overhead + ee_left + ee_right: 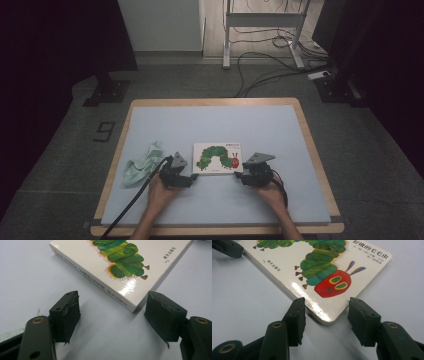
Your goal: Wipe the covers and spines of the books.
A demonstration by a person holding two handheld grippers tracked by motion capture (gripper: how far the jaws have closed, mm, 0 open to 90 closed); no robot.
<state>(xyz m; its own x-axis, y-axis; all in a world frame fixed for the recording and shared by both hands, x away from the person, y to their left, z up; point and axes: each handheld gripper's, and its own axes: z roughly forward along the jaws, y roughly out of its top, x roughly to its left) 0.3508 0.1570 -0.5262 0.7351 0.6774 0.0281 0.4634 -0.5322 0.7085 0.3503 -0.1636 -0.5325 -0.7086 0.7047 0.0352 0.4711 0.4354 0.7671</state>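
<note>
Covering most of a wood-edged table (310,145) is a pale blue mat (215,130), on a grey floor with cables (260,65) and a metal stand (262,22) at twelve o'clock and dark curtains either side. On the mat, near its six o'clock edge, lies a caterpillar picture book (218,157) (120,267) (322,272), flat and cover up, long axis running nine to three, the red head toward three o'clock and the spine on the nine o'clock side. At nine o'clock of the book sits a crumpled pale green cloth (141,165). The left gripper (192,176) (112,312) stands wide at the near spine corner, not touching. The right gripper (239,175) (326,315), jaws moderately apart, straddles the near right corner; whether a pad touches the cover I cannot quite tell.
</note>
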